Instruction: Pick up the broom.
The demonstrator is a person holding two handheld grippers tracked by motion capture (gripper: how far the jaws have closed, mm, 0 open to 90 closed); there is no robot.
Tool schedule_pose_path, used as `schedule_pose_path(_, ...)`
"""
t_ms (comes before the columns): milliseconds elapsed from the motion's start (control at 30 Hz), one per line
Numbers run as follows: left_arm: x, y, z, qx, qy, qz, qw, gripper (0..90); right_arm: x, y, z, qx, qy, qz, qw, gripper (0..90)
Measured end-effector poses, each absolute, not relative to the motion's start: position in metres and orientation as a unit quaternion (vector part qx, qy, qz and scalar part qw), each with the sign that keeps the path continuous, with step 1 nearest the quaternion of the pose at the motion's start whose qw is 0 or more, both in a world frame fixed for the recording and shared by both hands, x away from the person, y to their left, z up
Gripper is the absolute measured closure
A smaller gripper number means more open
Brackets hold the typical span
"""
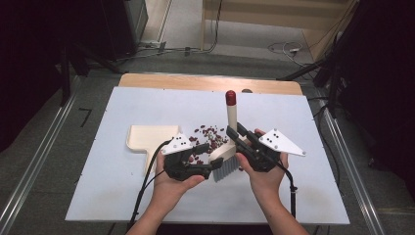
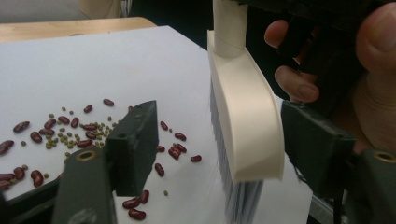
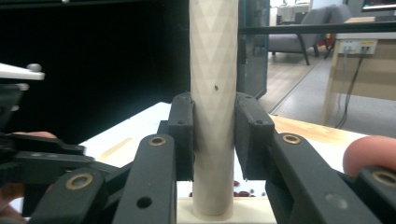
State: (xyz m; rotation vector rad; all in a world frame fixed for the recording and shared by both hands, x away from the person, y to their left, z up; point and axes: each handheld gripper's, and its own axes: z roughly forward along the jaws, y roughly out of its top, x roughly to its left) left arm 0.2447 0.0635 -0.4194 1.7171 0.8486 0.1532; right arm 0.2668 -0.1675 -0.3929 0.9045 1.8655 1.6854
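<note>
Cream brush (image 1: 230,131) upright over beans (image 1: 208,134)

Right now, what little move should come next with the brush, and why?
Probably close the left gripper onto the brush head. The head sits between its jaws, with a gap on one side. The right gripper already clamps the handle, and the beans lie loose beside the dustpan.

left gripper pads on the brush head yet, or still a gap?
Apart. In the left gripper view, the left gripper straddles the brush: white table shows between the left pad and the bristles, and a dark gap separates the right pad from the head.
</note>
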Motion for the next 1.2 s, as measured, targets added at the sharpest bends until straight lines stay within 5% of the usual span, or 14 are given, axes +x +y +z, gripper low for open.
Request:
schedule_pose_path(433, 0.244, 0.057, -0.424, 0.746, 0.359, 0.053, 0.558, 65.1, 0.255, -0.149, -0.398, 0.315, 0.693, 0.602, 0.241, 69.0)
schedule_pose_path(767, 0.242, 0.064, -0.422, 0.765, 0.350, 0.105, 0.531, 68.2, 0.258, -0.149, -0.400, 0.305, 0.702, 0.603, 0.226, 67.6)
schedule_pose_path(1200, 0.248, 0.105, -0.416, 0.780, 0.316, 0.108, 0.529, 68.2, 0.283, -0.182, -0.383, 0.256, 0.742, 0.606, 0.129, 36.3)
